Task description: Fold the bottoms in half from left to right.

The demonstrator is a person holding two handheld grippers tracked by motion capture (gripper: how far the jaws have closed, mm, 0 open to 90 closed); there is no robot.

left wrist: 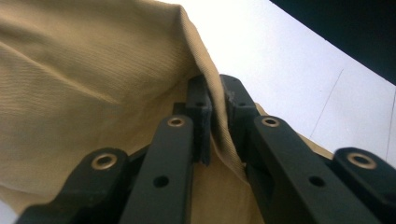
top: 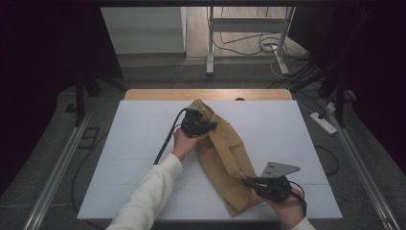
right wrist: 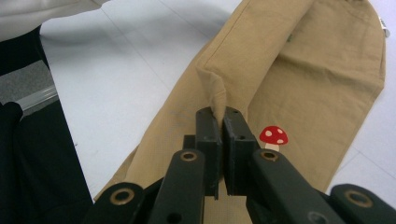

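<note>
Tan woven cotton, a small garment or bag [top: 225,158], lies slantwise on the white foam board [top: 139,143] between the two tools. Fine ribbed weave reads clearly in the left gripper view [left wrist: 84,84]; soft creases, stitched hems, a rounded far end in the right gripper view [right wrist: 299,70]. Whether trousers or a bag, cannot tell.

Left gripper [top: 207,125] sits at the cloth's far end; its black plastic jaws are nearly together with a raised fold of cloth [left wrist: 215,126] pinched between the pads, a thin gap beside the cloth. Cloth runs away to the left of the jaws and under them. Right gripper [top: 250,182] is at the near end, jaws fully closed on a peaked tuck of the edge [right wrist: 214,93] rising just ahead of the pads.

Red mushroom patch with white dots [right wrist: 273,136] lies just right of the right jaw tips; the high view is too small to make it out. Small white tag [right wrist: 385,29] at the far rim, cut off by the frame edge.

High view adds the person's left hand [top: 184,143], white sleeve [top: 148,196], grey three-cornered plate [top: 278,169] on the right tool, black cable [top: 167,139], wooden table edge [top: 206,94] behind the board. Right hand [top: 289,211] is cut off at the bottom. Gripper tips are hard to separate from the cloth there.
</note>
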